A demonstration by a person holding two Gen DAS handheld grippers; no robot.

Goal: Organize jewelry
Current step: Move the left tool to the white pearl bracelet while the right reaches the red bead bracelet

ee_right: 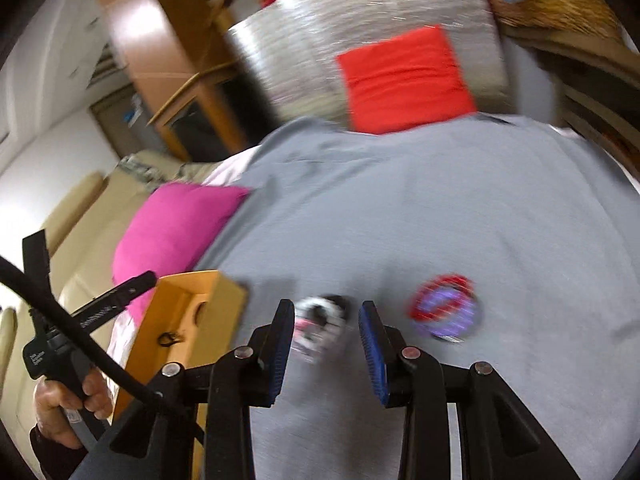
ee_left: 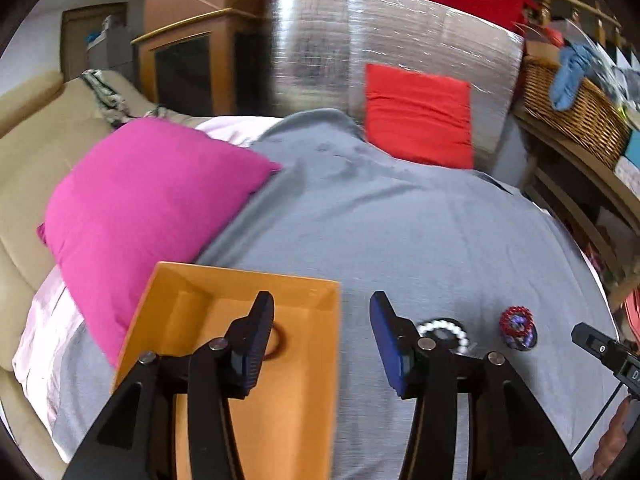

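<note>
A: Your left gripper (ee_left: 322, 322) stands partly open with nothing between its blue pads (ee_left: 382, 326). It hangs over the near right edge of the orange box (ee_left: 188, 304), one finger above the box floor, the other above the grey blanket (ee_left: 400, 220).

B: And inside the box?

A: A dark ring-shaped piece (ee_left: 280, 340) lies on the floor, half hidden behind your left finger. From the right wrist view a small dark item (ee_right: 170, 338) also shows in there; I cannot tell what it is.

B: My right gripper?

A: Your right gripper (ee_right: 326, 326) is also partly open and holds nothing. The white bead bracelet (ee_right: 320, 320) lies on the blanket just beyond its fingertips, blurred, so I cannot tell whether a pad touches it. The red and purple bead bracelets (ee_right: 444, 306) sit just to its right, apart from the gripper.

B: Any writing?

A: White lettering runs along the left gripper's body (ee_right: 96, 312) and a label sits by your left hand (ee_right: 64, 408); both are too small to read. Letters on the right gripper's body (ee_left: 636, 374) are cut off by the frame edge.

B: Further out?

A: A pink cushion (ee_left: 152, 208) lies beside the box, a red cushion (ee_left: 418, 116) leans at the blanket's far end.
</note>
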